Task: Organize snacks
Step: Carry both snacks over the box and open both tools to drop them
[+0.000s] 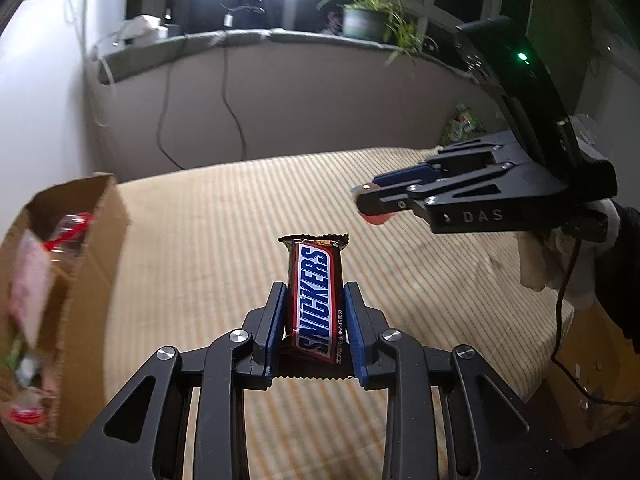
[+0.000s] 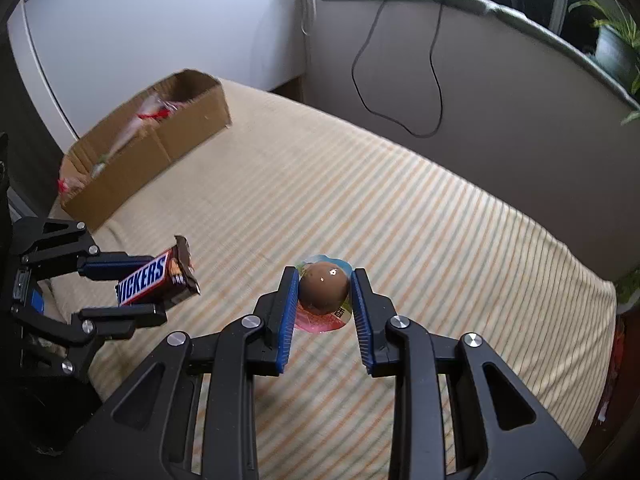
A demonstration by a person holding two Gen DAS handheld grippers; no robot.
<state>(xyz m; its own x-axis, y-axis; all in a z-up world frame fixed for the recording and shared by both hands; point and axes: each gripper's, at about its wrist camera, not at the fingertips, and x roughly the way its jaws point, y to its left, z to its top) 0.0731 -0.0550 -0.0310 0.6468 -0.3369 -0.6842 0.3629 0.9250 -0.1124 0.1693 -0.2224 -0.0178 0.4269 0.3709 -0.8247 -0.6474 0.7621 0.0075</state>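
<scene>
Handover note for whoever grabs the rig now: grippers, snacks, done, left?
Left gripper: shut on the Snickers bar, held above the striped cloth.
Right gripper: shut on the brown egg-shaped snack, also lifted.
Cardboard box: at the cloth's far left, already holding several wrapped snacks.
Left to do: put both held snacks in the box. No other loose snacks visible on the cloth.

Striped bedcover (image 2: 400, 208); cardboard box (image 2: 160, 148) with snack packets at its far-left edge
</scene>
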